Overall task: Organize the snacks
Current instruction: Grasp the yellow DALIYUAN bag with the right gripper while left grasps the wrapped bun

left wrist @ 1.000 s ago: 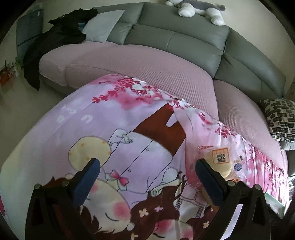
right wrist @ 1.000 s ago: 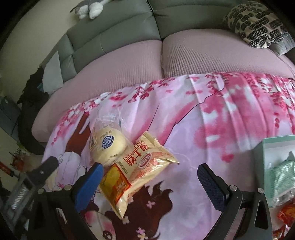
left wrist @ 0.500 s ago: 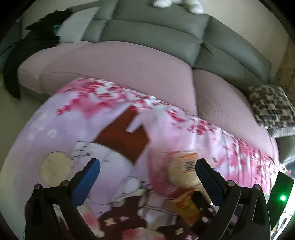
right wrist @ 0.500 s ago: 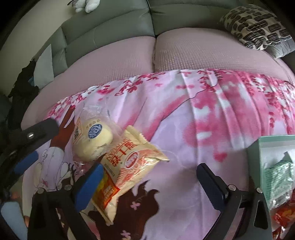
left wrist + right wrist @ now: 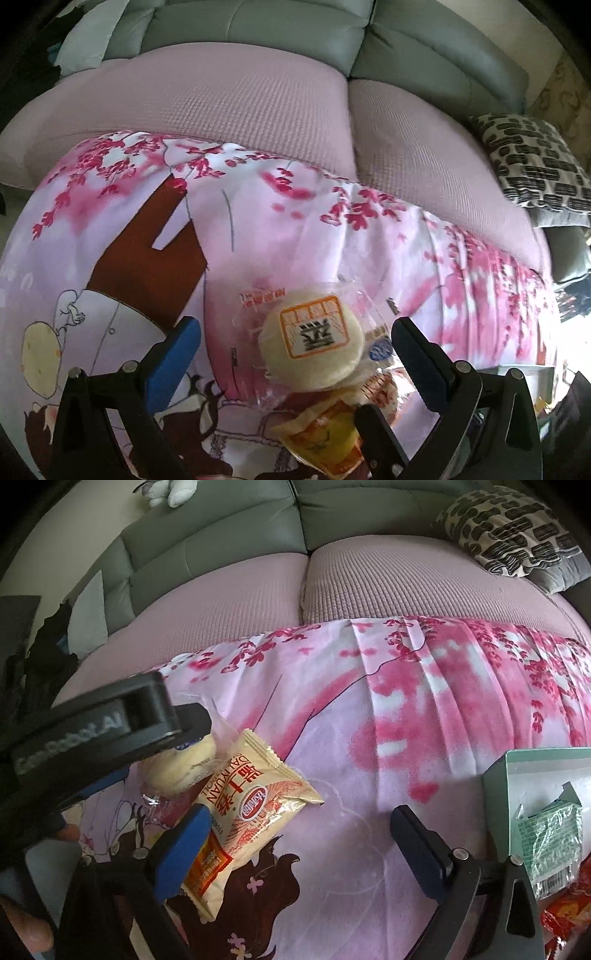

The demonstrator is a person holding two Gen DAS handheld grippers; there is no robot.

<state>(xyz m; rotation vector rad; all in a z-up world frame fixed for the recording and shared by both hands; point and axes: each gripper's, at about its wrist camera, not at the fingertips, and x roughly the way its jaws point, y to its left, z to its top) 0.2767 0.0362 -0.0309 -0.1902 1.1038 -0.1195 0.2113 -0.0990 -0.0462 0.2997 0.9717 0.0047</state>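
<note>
A round pale bun in a clear wrapper (image 5: pixel 312 347) lies on the pink printed cloth (image 5: pixel 258 221). My left gripper (image 5: pixel 295 325) stands open around it, and neither pad touches it. In the right wrist view the left gripper's black body (image 5: pixel 110 720) covers part of the bun (image 5: pixel 177 771). A yellow snack packet (image 5: pixel 251 797) lies beside the bun and overlaps it. My right gripper (image 5: pixel 300 812) hovers over this packet with its jaws closing. The packet's lower half sits by the left blue pad (image 5: pixel 184 845), with no pad pressing it. The packet (image 5: pixel 325 439) also shows low in the left wrist view.
A mint green box (image 5: pixel 535 768) at the right holds a green packet (image 5: pixel 550 834), with red packets (image 5: pixel 565 915) below it. Behind the cloth runs a pink and grey sofa (image 5: pixel 221 99) with a patterned cushion (image 5: pixel 535 162).
My left gripper has swung right across the cloth until the bun lies between its fingers, and it now fills the left of the right wrist view. The right gripper's jaws have narrowed slightly.
</note>
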